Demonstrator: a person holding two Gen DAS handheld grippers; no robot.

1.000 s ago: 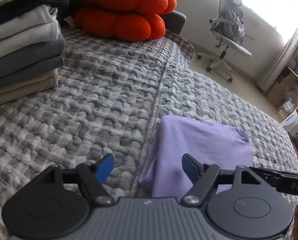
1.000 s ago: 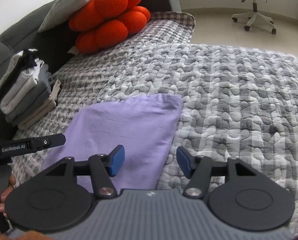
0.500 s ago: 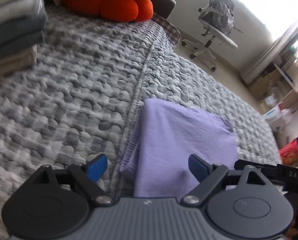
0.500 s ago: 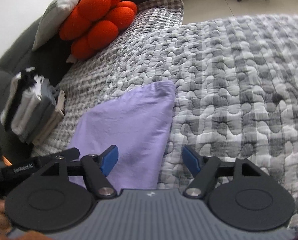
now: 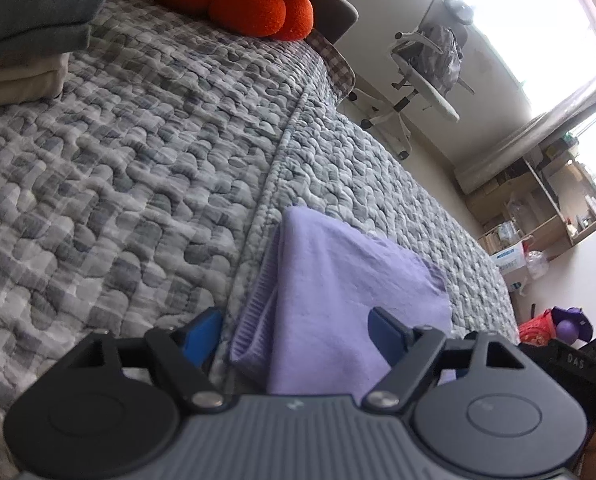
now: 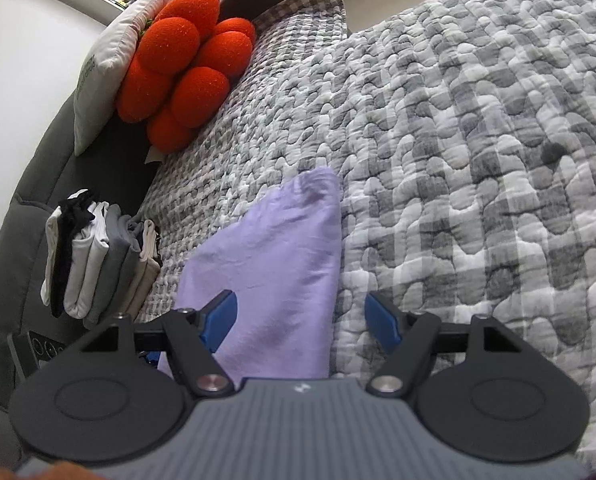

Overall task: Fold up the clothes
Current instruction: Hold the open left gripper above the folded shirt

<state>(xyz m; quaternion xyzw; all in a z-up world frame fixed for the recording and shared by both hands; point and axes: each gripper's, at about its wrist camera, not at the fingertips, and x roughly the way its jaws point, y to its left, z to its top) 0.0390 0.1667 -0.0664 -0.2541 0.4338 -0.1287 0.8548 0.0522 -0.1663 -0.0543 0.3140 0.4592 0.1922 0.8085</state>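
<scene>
**Both tools poised over a folded lilac garment**

Left tool (image 5: 293,330) hangs low over the near end of the lilac garment (image 5: 338,292), its jaws spread but closing, with the cloth's ribbed edge between them and neither blue pad pressing on it. Right tool (image 6: 300,318) is spread too, and holds nothing; the garment's right-hand edge lies between its jaws, again untouched.

The garment (image 6: 273,256) lies flat on the bed (image 6: 478,160), already doubled into a narrow panel, well apart from the stack (image 6: 97,256) of folded clothes by the headboard and the orange cushion (image 6: 181,76).

By its look it is thin, soft knit: light, limp and likely to sag or slide open if lifted by one point. The layers could separate, so each tool should pinch through every layer. The near corners are probably the best hold, one per tool, the ribbed hem giving the left a firmer, thicker bite.
</scene>
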